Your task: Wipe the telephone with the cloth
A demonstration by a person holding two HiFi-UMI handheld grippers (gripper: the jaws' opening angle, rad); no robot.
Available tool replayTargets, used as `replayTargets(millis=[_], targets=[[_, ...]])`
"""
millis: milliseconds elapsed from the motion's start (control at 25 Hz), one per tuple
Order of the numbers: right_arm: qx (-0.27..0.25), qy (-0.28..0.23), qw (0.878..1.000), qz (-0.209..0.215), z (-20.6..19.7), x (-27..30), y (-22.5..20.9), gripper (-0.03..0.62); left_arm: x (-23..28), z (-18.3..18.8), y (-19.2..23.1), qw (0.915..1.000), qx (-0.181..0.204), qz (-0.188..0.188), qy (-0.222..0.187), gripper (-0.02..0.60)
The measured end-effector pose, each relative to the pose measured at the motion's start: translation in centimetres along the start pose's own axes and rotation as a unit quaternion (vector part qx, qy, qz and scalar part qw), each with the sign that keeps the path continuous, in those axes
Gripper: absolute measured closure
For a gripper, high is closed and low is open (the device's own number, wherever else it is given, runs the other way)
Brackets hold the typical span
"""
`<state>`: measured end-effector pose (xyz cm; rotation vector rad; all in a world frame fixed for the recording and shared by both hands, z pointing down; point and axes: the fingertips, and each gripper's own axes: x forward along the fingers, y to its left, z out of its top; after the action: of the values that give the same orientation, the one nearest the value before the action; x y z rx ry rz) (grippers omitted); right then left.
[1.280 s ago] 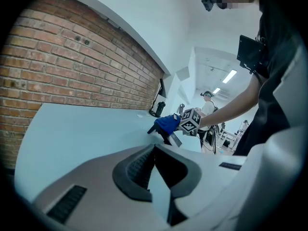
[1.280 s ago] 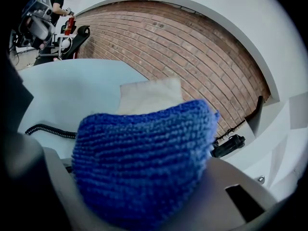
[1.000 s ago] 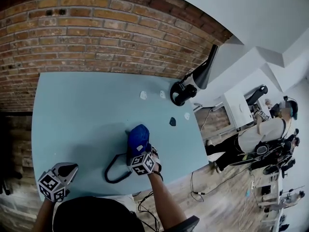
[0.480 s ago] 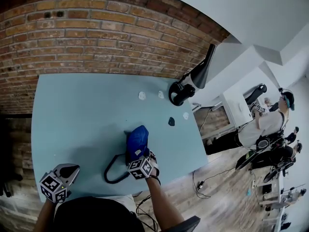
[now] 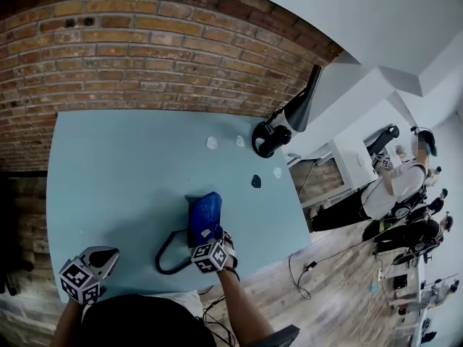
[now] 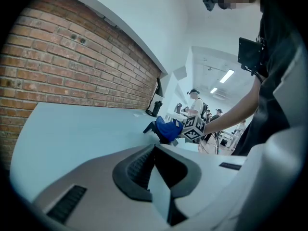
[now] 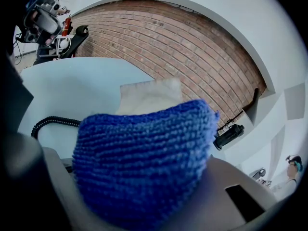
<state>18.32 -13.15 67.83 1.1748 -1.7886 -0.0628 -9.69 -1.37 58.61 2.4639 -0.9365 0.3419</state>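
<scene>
Right hand-held gripper (image 5: 207,231): jaws clamped on the blue cloth (image 5: 206,210), and the knit fills the whole gap in its own view. The cloth lies on top of the telephone (image 6: 149,127); only a dark edge of the phone shows under it. Both sit on the table (image 5: 123,172), near its front edge and right of centre. The black coiled cord (image 5: 168,255) loops out to the left of the right hand-held gripper and lies flat on the table.

Left hand-held gripper (image 5: 100,256): jaws pressed together with nothing between them. It is at the front-left corner of the table, well apart from the phone.

Elsewhere on the table, three small white bits (image 5: 213,142) and one dark bit (image 5: 256,181) lie towards the far right. A black stand-like object (image 5: 271,137) sits at the far right corner, by the brick wall (image 5: 145,49).

Versus 1.0 s ago:
- The cloth and right hand-held gripper have slid slightly towards the near edge.
- The left hand-held gripper is in the same spot and is still closed.
- The cord loop is unchanged.
</scene>
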Motion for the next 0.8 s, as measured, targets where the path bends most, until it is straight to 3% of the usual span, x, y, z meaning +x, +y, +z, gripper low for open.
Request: replayTargets(millis=[800], targets=[[0.008, 0.008, 1.0, 0.008, -2.7, -1.3, 2.2, 0.525, 0.7, -0.1, -0.9, 1.0, 0.003, -0.007, 0.005, 0.56]])
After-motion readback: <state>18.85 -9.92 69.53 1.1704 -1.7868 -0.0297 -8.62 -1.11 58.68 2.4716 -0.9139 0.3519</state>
